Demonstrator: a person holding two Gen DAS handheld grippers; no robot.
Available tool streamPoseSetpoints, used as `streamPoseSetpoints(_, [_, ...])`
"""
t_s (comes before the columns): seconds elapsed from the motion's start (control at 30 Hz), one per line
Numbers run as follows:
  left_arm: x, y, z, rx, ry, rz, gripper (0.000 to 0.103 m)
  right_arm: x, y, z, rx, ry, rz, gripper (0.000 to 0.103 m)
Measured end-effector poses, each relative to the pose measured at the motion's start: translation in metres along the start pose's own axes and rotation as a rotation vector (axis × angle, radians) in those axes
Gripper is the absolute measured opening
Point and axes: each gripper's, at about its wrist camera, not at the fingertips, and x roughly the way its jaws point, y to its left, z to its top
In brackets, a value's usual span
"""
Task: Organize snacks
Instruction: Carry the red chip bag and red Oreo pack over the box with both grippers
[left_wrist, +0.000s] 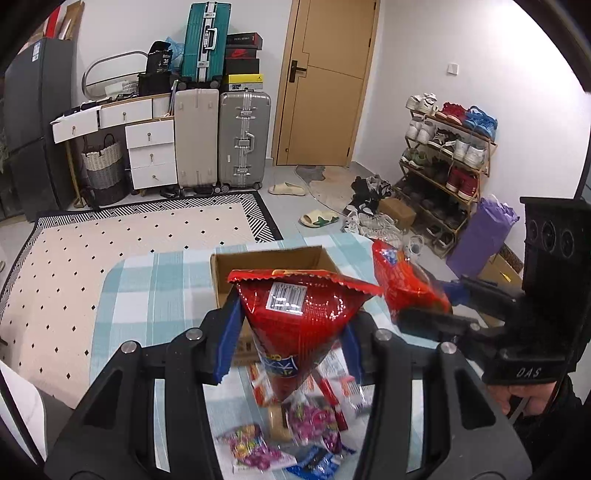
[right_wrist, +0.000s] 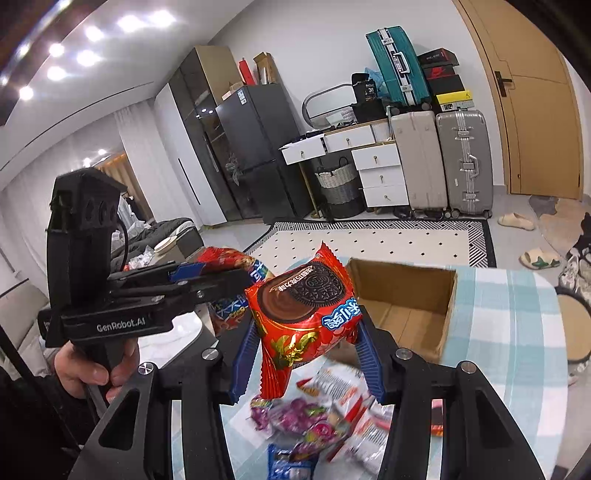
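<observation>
Fingers of the left gripper, blue-padded, are clamped on a red foil snack bag held in the air above the counter. Its back faces the left camera: a white barcode label sits near the serrated top seam, blue lettering shows lower down, and the pouch narrows to a point below the fingers, so its long axis runs roughly up and down with the wide sealed end away from the camera, toward the cardboard box. The right gripper is likewise closed, its fingers pinching 1 red cookie pack printed with a dark chocolate sandwich cookie and a blue label; this pack sits tilted, its crimped lower end hanging down to the left and the other end rising to the right. Both packets hover near the open box, just beside each other. Under them a blurred heap of loose sweets in pink, white and blue wrappers lies on the teal-checked cloth.
</observation>
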Motion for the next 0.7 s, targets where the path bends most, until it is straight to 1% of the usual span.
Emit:
streamPoseSetpoints(0.17, [0.046,0.020,0.042,-0.038,0.020,0.002,0.045,0.033,-0.024,0.026,0.020,0.032,-0.012,0.050])
streamPoseSetpoints(0.3, [0.092,0.038,0.059,-0.060,0.067,-0.016,0.045,0.065,-0.047,0.040,0.025,0.065,-0.036,0.050])
streamPoseSetpoints(0.37, [0.119,0.044,0.063,-0.059,0.089,-0.005,0.045,0.081,-0.058,0.041,0.023,0.088,-0.046,0.050])
streamPoseSetpoints(0.53, [0.173,0.049,0.052,-0.068,0.146,0.014,0.045,0.117,-0.082,0.028,0.005,0.157,-0.110,0.050])
streamPoseSetpoints(0.63, [0.195,0.047,0.041,-0.058,0.168,0.024,0.045,0.134,-0.094,0.016,0.010,0.191,-0.124,0.050])
streamPoseSetpoints(0.7, [0.206,0.045,0.036,-0.045,0.175,0.059,0.045,0.141,-0.102,0.010,0.015,0.202,-0.127,0.050])
